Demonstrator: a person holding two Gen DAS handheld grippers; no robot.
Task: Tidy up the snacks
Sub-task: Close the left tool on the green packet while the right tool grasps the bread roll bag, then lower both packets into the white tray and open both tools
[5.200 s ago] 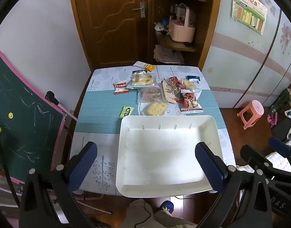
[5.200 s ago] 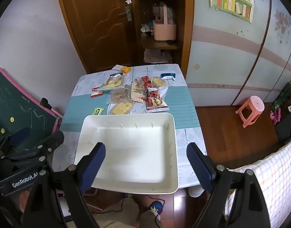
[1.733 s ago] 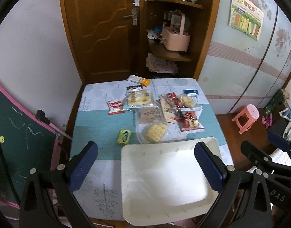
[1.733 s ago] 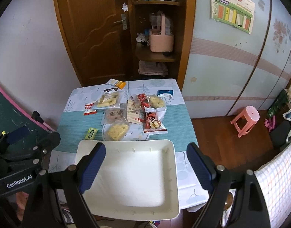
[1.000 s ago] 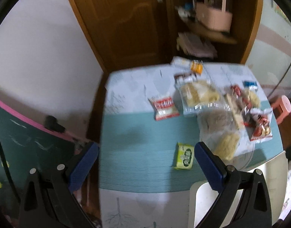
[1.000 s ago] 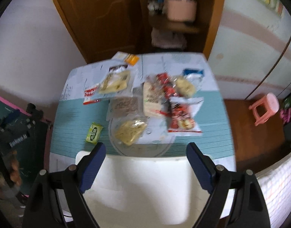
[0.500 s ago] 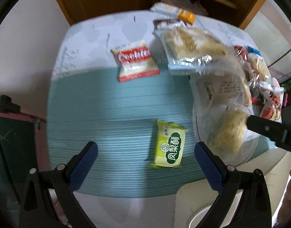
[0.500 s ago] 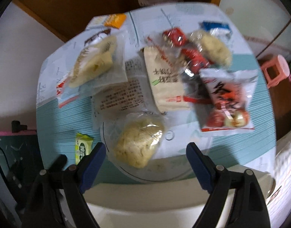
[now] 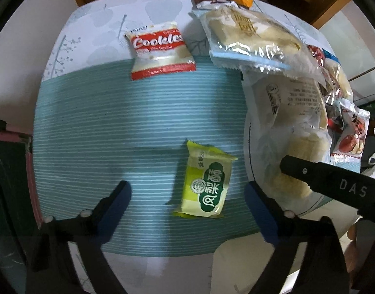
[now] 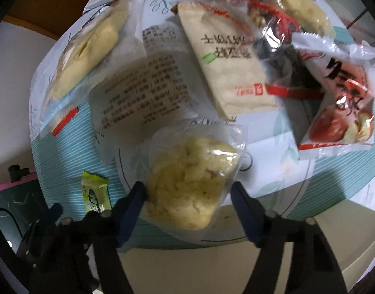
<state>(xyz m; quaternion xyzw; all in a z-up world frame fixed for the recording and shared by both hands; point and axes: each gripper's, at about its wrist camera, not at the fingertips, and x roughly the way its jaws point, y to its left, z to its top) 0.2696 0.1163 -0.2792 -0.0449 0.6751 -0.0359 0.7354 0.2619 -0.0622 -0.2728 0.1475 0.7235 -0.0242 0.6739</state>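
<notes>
Left gripper [image 9: 187, 196]: fingers wide apart, holding nothing, hovering over the teal striped band of the table [image 9: 89, 122] toward its near edge. The green pastry packet [image 9: 205, 187] lies flat on that band between the fingers, closer to the right-hand one. Its long axis runs roughly away from the camera, tilted slightly, so the fingers face its long sides.

Right gripper [image 10: 188, 196]: fingers apart, straddling the clear-wrapped yellow bun [image 10: 190, 183]. The left finger appears to touch the wrapper; the right one stands just clear. No clamp is evident yet. The bun lies near the table's near edge, just beyond the white tray [image 10: 212, 264].

Judgement: each gripper is nearest its own item; the right is the closer to a grasp, and only needs closing.
</notes>
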